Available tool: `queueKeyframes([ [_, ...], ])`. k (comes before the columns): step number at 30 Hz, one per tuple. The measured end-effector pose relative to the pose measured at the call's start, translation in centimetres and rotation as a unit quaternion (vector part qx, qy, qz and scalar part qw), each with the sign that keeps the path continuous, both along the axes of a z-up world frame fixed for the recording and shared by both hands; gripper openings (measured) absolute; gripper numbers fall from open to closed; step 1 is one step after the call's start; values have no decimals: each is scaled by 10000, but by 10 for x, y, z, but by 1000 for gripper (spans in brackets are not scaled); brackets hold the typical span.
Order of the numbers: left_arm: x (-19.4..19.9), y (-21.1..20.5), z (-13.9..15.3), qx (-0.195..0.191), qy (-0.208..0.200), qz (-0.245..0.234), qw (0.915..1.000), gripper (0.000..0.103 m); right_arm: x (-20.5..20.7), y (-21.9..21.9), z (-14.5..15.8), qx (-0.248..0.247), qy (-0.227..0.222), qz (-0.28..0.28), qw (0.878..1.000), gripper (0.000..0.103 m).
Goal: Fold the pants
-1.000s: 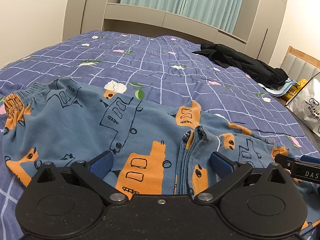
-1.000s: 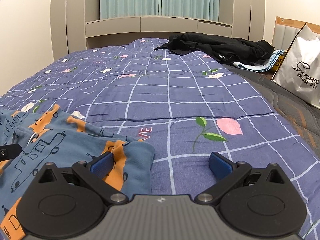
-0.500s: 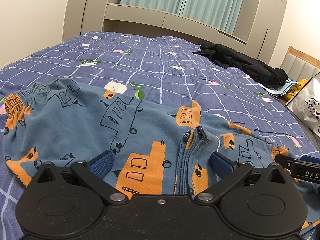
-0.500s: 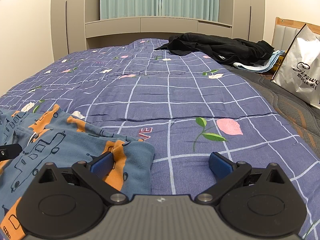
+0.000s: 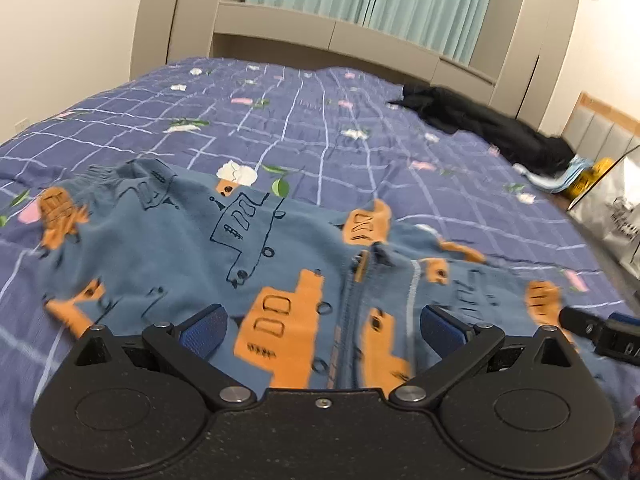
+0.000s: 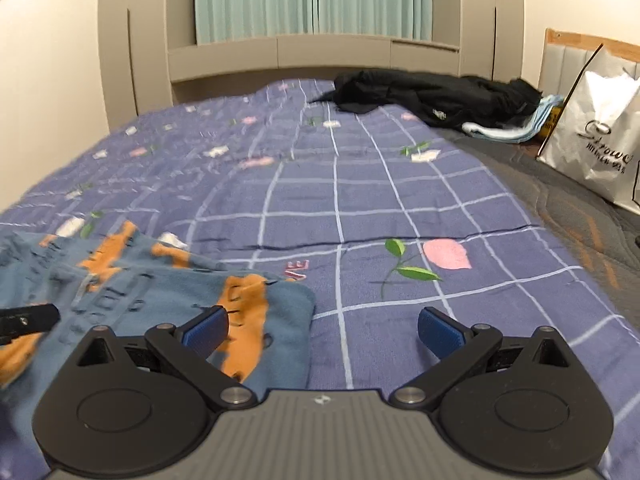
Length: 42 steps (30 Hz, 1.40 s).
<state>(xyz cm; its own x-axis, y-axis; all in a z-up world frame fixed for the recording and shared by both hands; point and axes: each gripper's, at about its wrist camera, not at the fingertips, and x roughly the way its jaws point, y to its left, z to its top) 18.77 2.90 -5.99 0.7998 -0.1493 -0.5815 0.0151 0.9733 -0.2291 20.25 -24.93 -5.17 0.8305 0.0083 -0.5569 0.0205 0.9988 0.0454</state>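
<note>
Two hand-held grippers are seen, both released with jaws wide apart: the left hand-held gripper over the crotch seam of one pair of blue truck-print pants, the right hand-held gripper at a leg hem. The pants lie spread on the bed. A clean fold is judged to need both edges pinched together evenly. One black garment and one white bag are counted.
</note>
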Motion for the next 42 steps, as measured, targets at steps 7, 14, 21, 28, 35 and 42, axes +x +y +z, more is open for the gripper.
queueKeyframes([
  [7, -39, -14, 5, 283, -54, 7, 9996, 102, -38, 10, 4, -15, 62, 77, 10000, 103],
  [14, -56, -27, -9, 764, -174, -56, 9969, 102, -55, 19, 0, -108, 205, 73, 9997, 103],
  [21, -52, -23, -5, 665, 64, 4, 9978, 102, -57, 14, -10, 62, 267, 10, 9996, 103],
  [28, -49, -23, -2, 644, 222, 14, 9977, 102, -61, 18, -17, -75, 114, -2, 9999, 103],
  [35, -47, -22, 0, 623, 340, -3, 9975, 102, -60, 18, -16, -79, 143, 9, 9999, 103],
  [42, -40, -17, 7, 490, 549, -1, 9973, 102, -52, 17, -4, 0, 457, -50, 9989, 103],
])
